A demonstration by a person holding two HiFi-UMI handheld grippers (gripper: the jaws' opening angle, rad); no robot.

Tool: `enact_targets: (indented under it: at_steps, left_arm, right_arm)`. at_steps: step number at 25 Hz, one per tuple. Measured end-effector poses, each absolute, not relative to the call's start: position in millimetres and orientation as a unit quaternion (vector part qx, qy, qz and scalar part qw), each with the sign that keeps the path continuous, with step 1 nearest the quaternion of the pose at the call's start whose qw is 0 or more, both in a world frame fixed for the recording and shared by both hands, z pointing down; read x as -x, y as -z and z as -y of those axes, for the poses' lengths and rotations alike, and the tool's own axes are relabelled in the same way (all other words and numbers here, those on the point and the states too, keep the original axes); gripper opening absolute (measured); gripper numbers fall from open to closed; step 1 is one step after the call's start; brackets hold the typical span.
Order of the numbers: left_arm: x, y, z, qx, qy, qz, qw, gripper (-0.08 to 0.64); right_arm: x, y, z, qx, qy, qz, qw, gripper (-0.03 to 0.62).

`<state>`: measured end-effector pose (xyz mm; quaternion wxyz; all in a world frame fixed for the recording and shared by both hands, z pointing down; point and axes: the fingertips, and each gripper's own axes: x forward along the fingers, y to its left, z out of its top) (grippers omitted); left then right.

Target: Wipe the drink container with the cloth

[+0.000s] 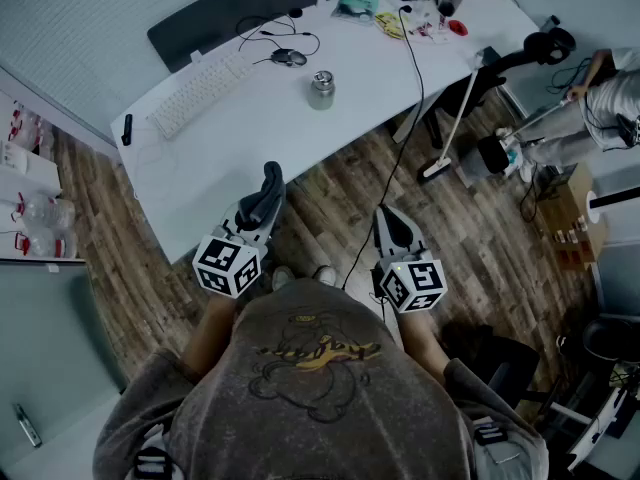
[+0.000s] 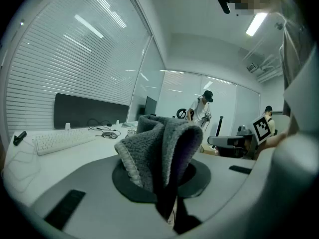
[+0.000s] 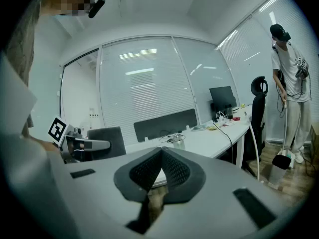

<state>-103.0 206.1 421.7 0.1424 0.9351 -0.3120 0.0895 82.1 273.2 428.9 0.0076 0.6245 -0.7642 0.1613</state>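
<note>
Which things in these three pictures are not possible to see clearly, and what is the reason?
- drink container: too small in every view to show stains or a label.
- left gripper: the cloth covers where its jaws meet, left gripper view.
- clutter at the far end of the desk: too small to name, head view.
- bystander: cut off by the right edge, head view.

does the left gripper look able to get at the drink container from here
Probably yes: only bare table lies between the left gripper, shut on the cloth, and the drink container, with the keyboard off to the side. It likely needs a step forward.
</note>
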Motion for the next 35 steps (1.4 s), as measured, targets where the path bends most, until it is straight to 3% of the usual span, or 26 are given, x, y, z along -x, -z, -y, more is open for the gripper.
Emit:
enact_targets:
  at_steps: [18,35]
  left_arm:
    - [85.7,-426.2,-218.5,-0.925,-0.085,0.345,0.137,0.055]
    - [64.4,-431.9,-81.2,-0.93,-0.056,0.331,0.15,0.055]
  right_arm:
    - [-99.6,-448.2,-262.0,-0.577,-0.181,0.797,-0.005,0.005]
    - [-105.3,-446.4,-142.4,-0.564,-0.174,0.807,0.008,0.005]
